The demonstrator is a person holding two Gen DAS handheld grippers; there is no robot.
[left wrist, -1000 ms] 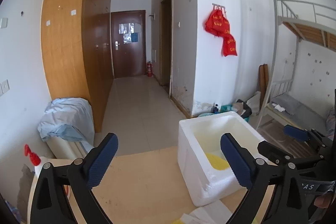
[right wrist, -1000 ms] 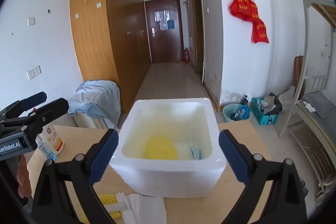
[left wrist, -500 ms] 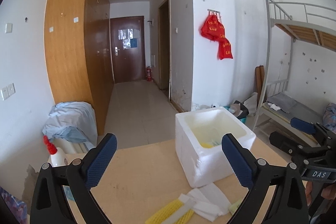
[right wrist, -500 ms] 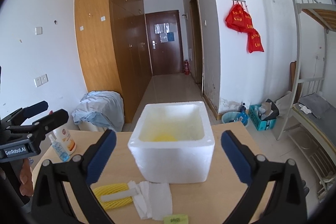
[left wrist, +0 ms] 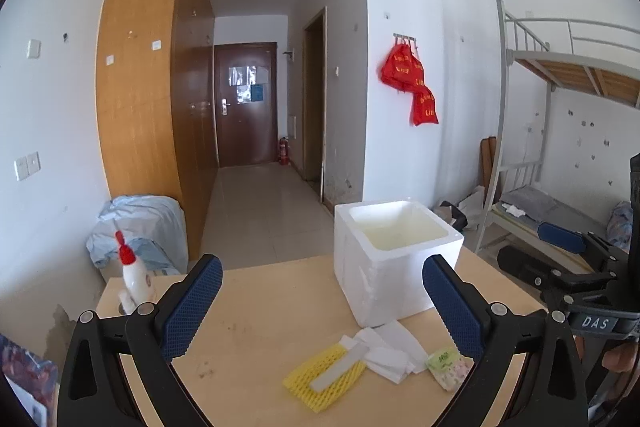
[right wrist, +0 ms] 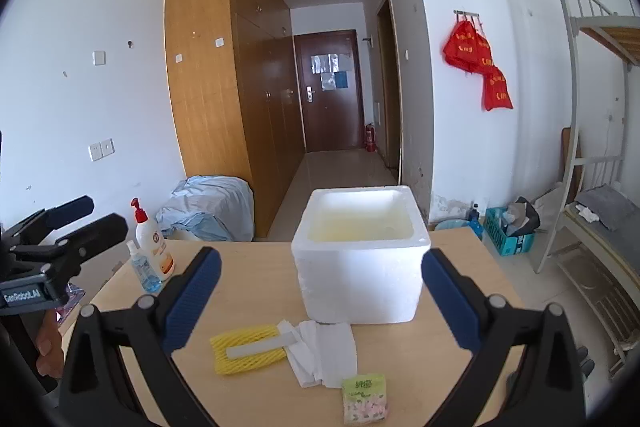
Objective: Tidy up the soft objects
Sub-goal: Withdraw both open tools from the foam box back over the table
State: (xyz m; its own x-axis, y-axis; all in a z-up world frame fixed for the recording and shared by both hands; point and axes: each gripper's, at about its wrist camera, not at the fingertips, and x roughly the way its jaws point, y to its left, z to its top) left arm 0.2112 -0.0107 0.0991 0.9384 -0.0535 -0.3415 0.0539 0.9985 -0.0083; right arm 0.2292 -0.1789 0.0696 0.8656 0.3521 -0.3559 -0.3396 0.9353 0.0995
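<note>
While both grippers' fingers (right wrist: 192, 291) gape empty, yellow foam net (right wrist: 250, 347) lies below, between.

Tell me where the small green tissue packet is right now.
The small green tissue packet lies on the wooden table, nearest the camera in the right wrist view, just right of the white paper sheets and in front of the white foam box.

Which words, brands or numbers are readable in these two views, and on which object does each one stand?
"DAS": label on the right gripper, seen from the left wrist.
"GenRobot.AI": label on the left gripper, somewhat blurred.
Green characters on the tissue pack: too small to read.
Yellow print on the red bags: blurred.
Label on the pump bottle, lettering on the blue crate, papers on the door: unreadable.
</note>
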